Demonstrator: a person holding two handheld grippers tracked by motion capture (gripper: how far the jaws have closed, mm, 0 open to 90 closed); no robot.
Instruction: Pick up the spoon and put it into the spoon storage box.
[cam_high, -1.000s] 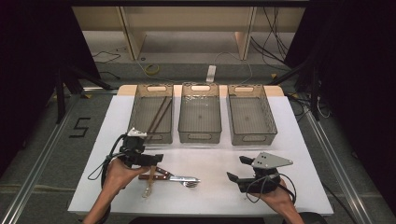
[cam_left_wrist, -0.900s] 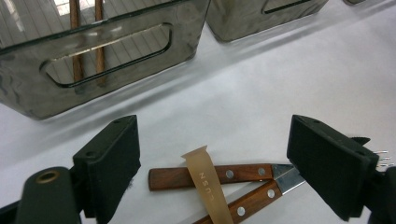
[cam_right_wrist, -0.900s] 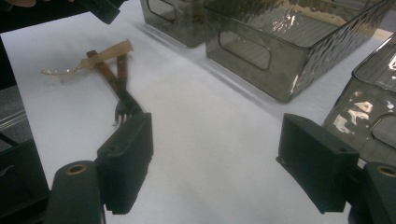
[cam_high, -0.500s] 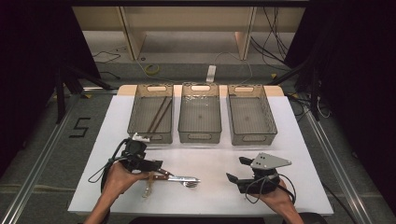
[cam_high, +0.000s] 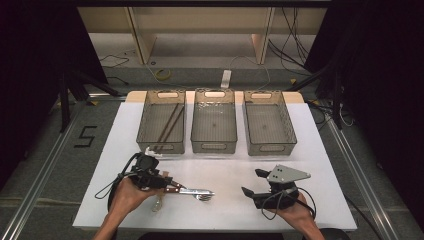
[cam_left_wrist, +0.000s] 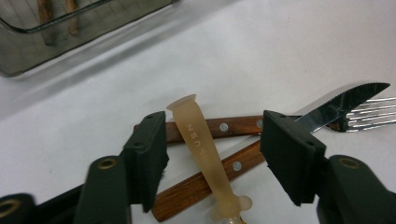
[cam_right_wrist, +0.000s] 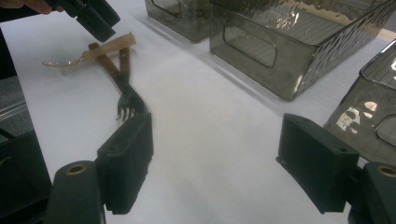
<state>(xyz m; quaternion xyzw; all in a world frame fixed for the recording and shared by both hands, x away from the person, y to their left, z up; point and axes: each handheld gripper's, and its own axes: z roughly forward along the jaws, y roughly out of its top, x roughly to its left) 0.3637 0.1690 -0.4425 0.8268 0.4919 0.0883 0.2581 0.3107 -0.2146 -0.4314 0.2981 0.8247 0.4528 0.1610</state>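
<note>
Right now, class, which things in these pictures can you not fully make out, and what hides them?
- Pale spoon: bowl cut off by the bottom edge, left gripper view.
- Fork: tines partly behind the knife blade, running off the right edge.
- Sticks in the left bin: too small in the high view to identify.

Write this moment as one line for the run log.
left gripper: closing around spoon handle, pads not touching | right gripper: open, idle | knife, fork: on table
</note>
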